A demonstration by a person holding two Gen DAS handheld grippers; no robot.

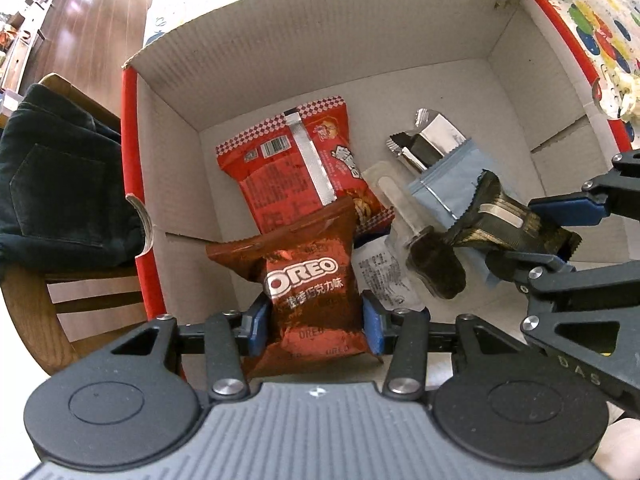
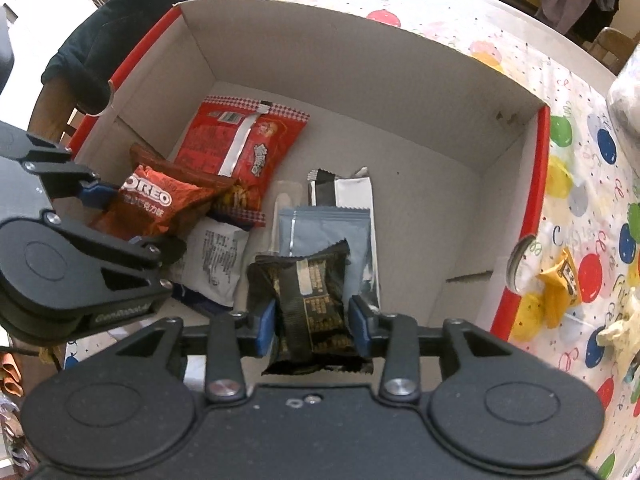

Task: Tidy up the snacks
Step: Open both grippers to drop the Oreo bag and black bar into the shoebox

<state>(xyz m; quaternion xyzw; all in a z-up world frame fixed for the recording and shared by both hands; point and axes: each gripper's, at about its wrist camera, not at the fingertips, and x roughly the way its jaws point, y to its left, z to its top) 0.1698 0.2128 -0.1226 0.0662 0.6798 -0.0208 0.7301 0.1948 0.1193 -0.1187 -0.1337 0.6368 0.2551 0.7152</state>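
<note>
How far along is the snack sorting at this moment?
Done: a red checkered-edge snack bag, a grey-blue pouch and others lie in the cardboard box. In hand: left gripper holds the brown Oreo packet, right gripper the black packet. Left: a yellow packet outside on the tablecloth.

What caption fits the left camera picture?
Left gripper lowers an Oreo packet into the cardboard box of snacks.

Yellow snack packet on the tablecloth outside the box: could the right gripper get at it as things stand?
Probably not yet. The yellow packet lies uncovered beyond the box wall, but the right gripper is down inside the box with the black packet between its pads; it must let go and lift first.
</note>
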